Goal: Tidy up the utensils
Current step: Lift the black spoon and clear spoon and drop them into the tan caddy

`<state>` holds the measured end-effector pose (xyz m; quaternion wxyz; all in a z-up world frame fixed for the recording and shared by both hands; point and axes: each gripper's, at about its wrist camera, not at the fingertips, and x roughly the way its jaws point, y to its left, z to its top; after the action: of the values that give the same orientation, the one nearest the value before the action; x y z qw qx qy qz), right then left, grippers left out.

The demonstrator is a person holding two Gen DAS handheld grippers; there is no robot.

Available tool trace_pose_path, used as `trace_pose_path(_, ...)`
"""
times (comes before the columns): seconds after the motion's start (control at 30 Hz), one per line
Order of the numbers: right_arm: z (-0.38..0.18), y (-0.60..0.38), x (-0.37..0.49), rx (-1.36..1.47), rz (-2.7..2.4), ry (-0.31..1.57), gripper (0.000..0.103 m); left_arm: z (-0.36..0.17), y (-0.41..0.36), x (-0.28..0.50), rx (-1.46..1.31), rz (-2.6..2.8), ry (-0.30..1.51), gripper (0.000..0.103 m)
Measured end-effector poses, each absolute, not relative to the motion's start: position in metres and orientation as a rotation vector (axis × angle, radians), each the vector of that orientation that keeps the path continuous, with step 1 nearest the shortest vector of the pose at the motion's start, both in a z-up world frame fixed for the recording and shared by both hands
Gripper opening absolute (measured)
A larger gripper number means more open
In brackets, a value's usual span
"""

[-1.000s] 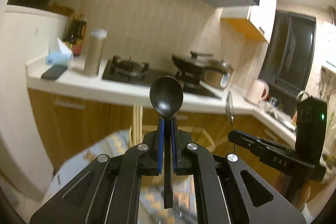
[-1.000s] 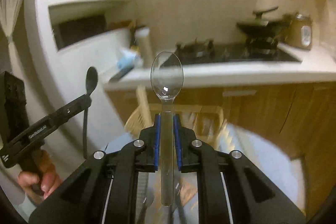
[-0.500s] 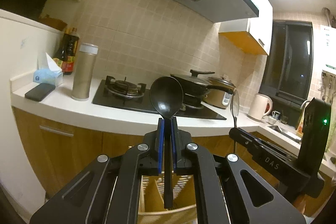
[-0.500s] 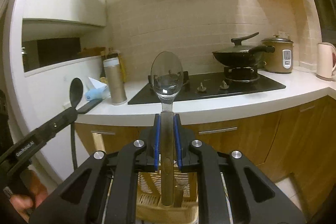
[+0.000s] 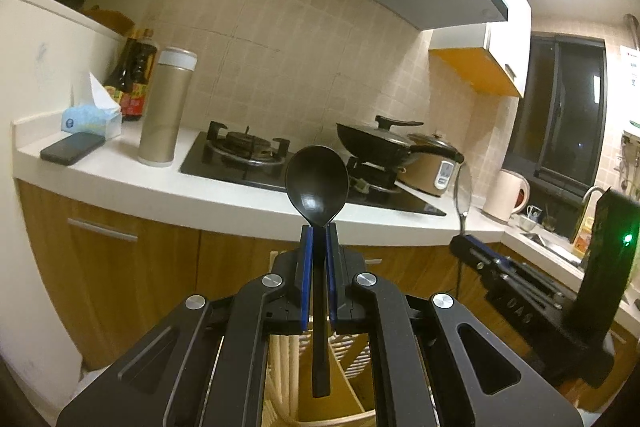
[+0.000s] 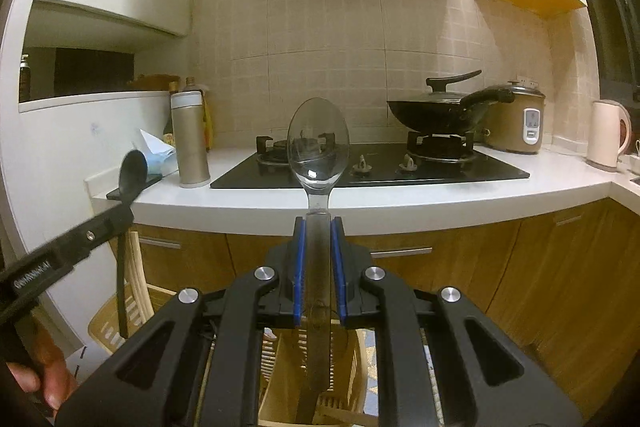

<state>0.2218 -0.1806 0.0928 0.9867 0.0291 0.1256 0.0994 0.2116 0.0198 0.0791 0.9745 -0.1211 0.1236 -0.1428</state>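
My left gripper (image 5: 317,239) is shut on a black spoon (image 5: 317,183), bowl up and handle hanging down between the fingers. My right gripper (image 6: 318,233) is shut on a clear plastic spoon (image 6: 318,147), also bowl up. Both hang over a wooden slatted utensil basket (image 5: 340,387), seen below the jaws in the right wrist view (image 6: 280,359) too. The right gripper and its clear spoon show in the left wrist view (image 5: 464,187). The left gripper with the black spoon shows at the left of the right wrist view (image 6: 132,175).
A white counter (image 6: 400,199) runs ahead with a black gas hob (image 6: 372,167), a wok (image 6: 440,111), a rice cooker (image 6: 516,119), a kettle (image 6: 608,133), a steel flask (image 5: 166,107), a tissue box (image 5: 92,117) and a phone (image 5: 72,147). Wooden cabinets (image 6: 500,267) stand below.
Both grippers have tilted up with their spoons, so the view rose from the basket and floor to the counter and range hood. The grips have not changed.
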Motion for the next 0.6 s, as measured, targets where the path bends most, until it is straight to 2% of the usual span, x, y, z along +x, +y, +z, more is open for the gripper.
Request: trace_pose_path(0.6, 0.086, -0.188, 0.204, 0.045, 0.236, 0.297, 0.013, 0.067, 0.027, 0.198, -0.226, -0.277, 0.279, 0.006)
